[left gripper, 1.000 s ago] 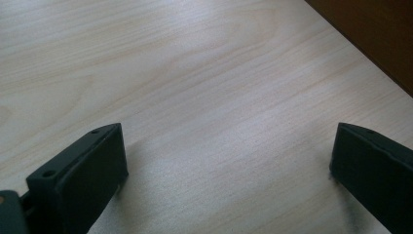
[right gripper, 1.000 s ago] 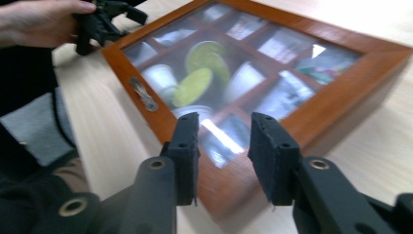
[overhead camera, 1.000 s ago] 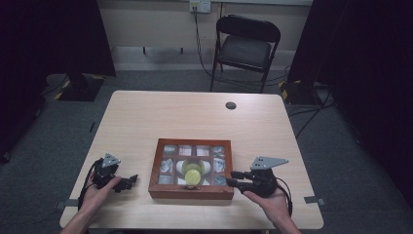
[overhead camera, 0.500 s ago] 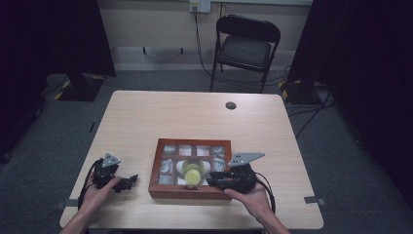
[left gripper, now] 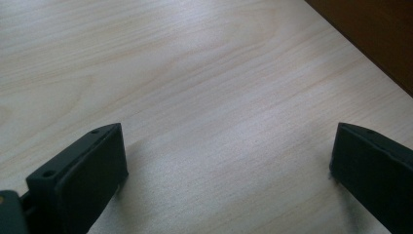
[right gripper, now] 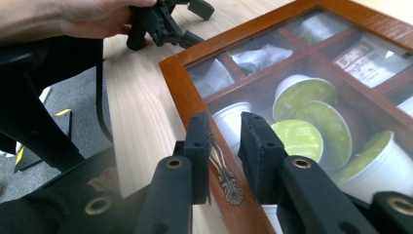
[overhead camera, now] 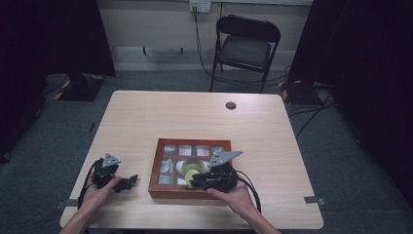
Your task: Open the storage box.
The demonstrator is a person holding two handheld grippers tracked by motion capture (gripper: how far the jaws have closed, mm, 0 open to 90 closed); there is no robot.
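Note:
A wooden box (overhead camera: 155,168) with a glass lid sits at the table's near middle. Its compartments hold white packets and green-topped capsules (right gripper: 297,136). My right gripper (overhead camera: 193,184) lies over the box's front edge. Its jaws (right gripper: 225,122) have just been closing and straddle the lid's front rim, where an ornate metal clasp (right gripper: 225,170) sits. A narrow gap still shows beside the rim. My left gripper (overhead camera: 132,181) rests on the table left of the box, its jaws (left gripper: 229,141) wide open over bare wood.
A small black disc (overhead camera: 231,105) lies on the far side of the table. A folding chair (overhead camera: 246,48) stands beyond it. The left hand and its gripper (right gripper: 165,22) are visible past the box's corner in the right gripper view.
My right hand has slid left from beside the box onto its front edge, and its jaws have narrowed. The left hand has stayed put.

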